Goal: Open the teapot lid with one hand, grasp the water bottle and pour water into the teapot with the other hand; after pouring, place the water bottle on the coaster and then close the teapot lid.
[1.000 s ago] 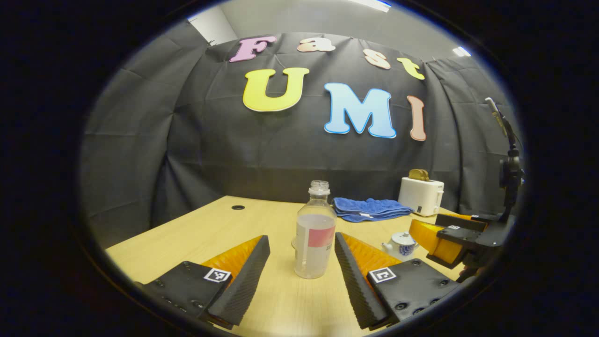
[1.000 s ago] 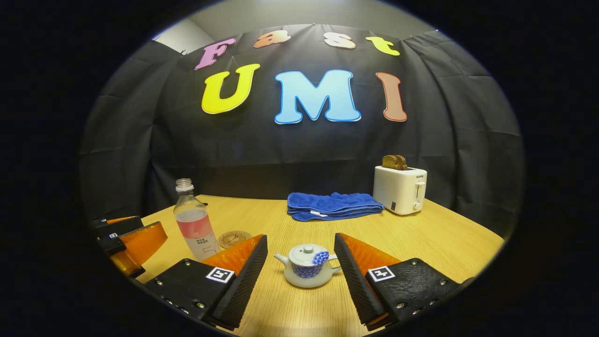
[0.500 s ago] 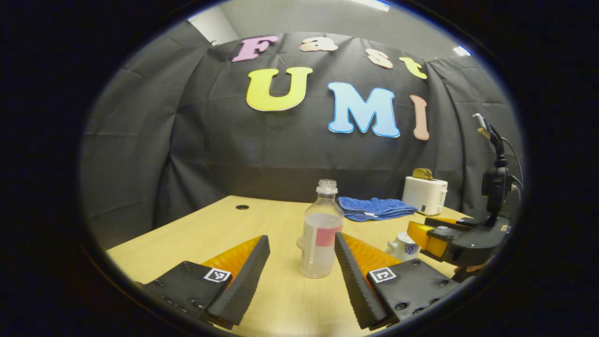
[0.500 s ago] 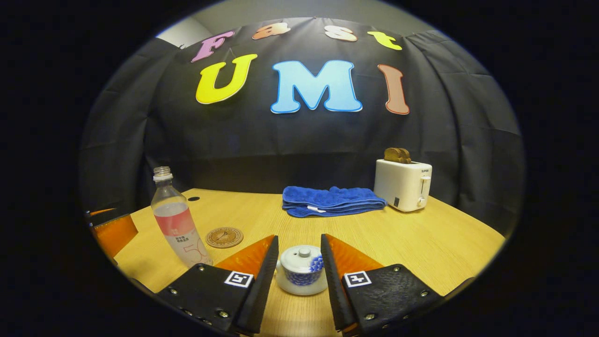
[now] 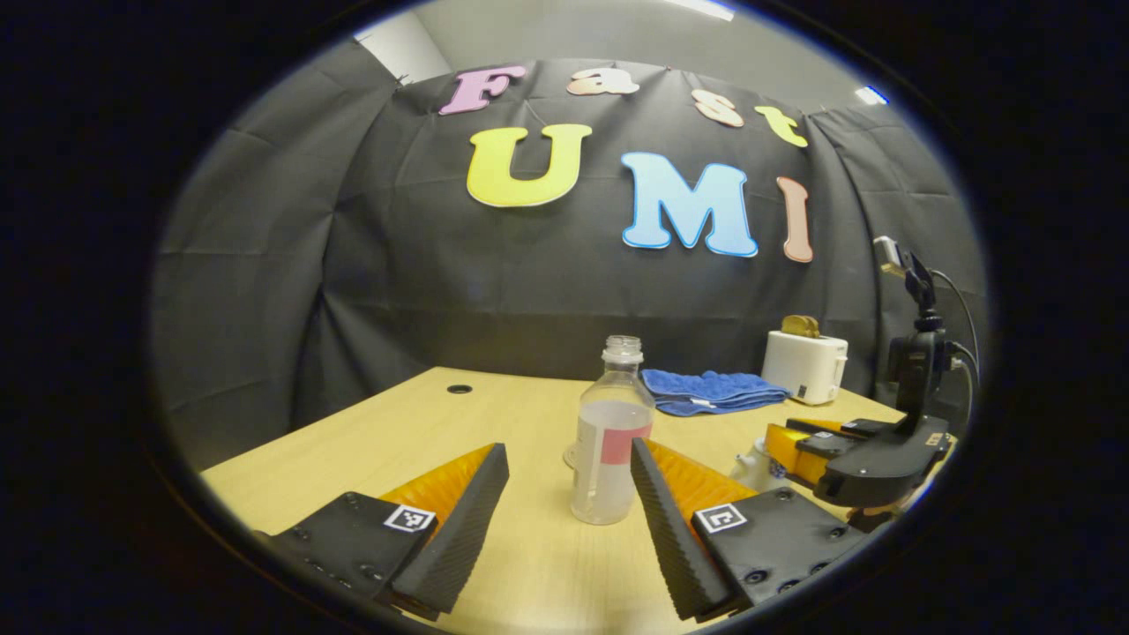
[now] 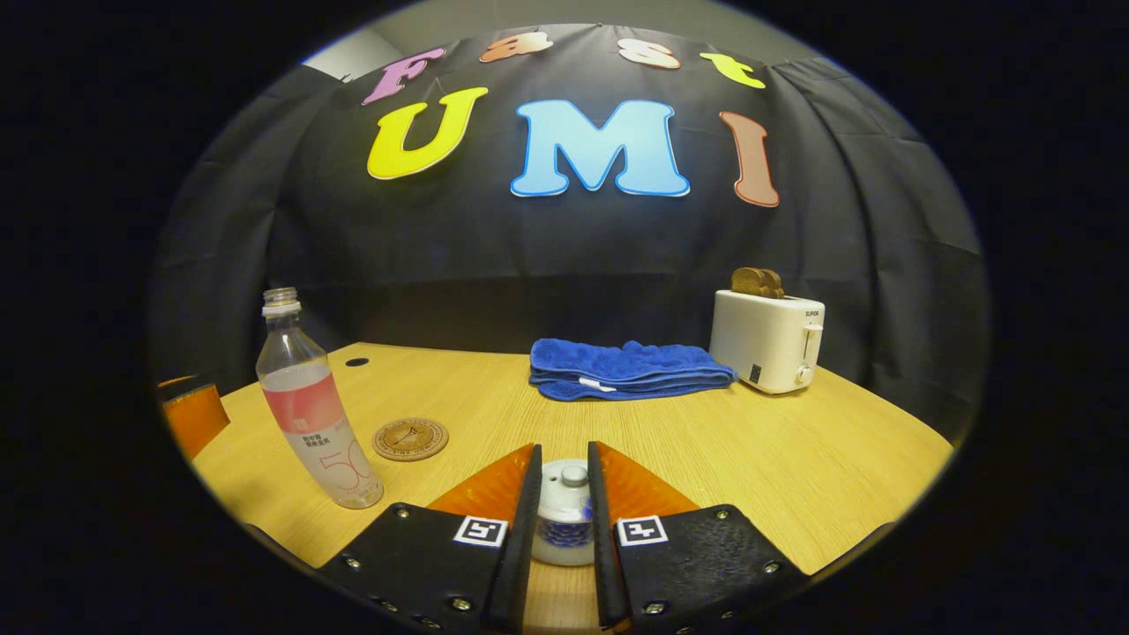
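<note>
An uncapped clear water bottle (image 5: 609, 441) with a pink label stands on the wooden table (image 5: 397, 432), part full. It is between the fingers of my left gripper (image 5: 567, 448), which is open and does not touch it. In the right gripper view the bottle (image 6: 313, 414) is at the left, with the round coaster (image 6: 410, 438) just beyond it. My right gripper (image 6: 563, 448) hangs over the small white and blue teapot (image 6: 563, 529). Its fingers are drawn in narrowly on either side of the lid knob (image 6: 573, 474), with a little gap showing. The teapot's body is mostly hidden beneath them.
A folded blue towel (image 6: 626, 369) lies at the back of the table. A white toaster (image 6: 766, 339) holding bread stands to its right. The right gripper (image 5: 847, 450) and its camera mount sit right of the bottle in the left gripper view.
My right gripper has moved forward and down over the teapot, and its fingers have closed from wide apart to a narrow gap around the lid knob. My left gripper has stayed open, drifting slightly.
</note>
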A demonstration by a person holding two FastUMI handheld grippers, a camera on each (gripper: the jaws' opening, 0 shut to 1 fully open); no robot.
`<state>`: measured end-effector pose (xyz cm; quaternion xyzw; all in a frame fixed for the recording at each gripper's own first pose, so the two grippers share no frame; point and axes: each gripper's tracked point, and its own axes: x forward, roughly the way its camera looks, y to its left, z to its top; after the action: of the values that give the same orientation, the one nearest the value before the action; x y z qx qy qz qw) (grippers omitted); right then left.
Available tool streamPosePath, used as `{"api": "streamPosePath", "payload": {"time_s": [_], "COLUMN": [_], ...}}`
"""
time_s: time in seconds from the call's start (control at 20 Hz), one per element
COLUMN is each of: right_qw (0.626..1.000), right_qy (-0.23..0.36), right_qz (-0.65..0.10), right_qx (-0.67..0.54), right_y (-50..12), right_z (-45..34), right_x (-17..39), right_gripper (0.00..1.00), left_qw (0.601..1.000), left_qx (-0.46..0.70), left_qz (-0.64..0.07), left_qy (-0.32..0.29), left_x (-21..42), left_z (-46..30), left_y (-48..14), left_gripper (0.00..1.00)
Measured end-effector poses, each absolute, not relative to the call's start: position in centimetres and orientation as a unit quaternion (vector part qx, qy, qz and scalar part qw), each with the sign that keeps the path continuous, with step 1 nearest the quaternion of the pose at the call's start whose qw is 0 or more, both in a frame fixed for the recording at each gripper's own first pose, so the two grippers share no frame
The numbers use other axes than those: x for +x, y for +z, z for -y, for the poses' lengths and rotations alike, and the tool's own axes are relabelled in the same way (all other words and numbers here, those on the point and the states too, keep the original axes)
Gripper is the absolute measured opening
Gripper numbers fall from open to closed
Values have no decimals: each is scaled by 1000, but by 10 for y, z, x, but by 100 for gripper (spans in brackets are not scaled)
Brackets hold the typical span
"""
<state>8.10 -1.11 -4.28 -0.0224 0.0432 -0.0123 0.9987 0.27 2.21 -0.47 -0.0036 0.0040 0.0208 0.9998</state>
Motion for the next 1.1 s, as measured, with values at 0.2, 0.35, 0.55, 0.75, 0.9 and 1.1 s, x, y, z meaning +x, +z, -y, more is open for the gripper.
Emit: {"api": "streamPosePath", "payload": {"time_s": [0.2,0.35,0.55,0.75,0.9,1.1], "right_qw": [999,999,999,999,999,999], "right_qy": [-11,-9,-7,-33,-26,-23], "right_qz": [-41,-40,-40,-20,-28,-26], "right_qx": [-28,-30,-32,-12,-7,-5], "right_y": [-42,-43,-43,-36,-38,-39], "right_z": [11,11,11,23,22,23], "right_x": [81,83,83,70,82,83], "right_gripper": [31,31,31,31,5,5], "left_qw": [1000,1000,1000,1000,1000,1000], "left_qx": [-6,-7,-7,-6,-7,-9], "left_qz": [-7,-9,-9,-10,-8,-14], "left_qy": [20,18,17,14,15,15], "left_x": [4,6,6,7,7,11], "left_z": [-21,-20,-18,-15,-17,-18], "left_y": [-8,-10,-9,-10,-10,-15], "left_gripper": [92,92,92,92,92,92]}}
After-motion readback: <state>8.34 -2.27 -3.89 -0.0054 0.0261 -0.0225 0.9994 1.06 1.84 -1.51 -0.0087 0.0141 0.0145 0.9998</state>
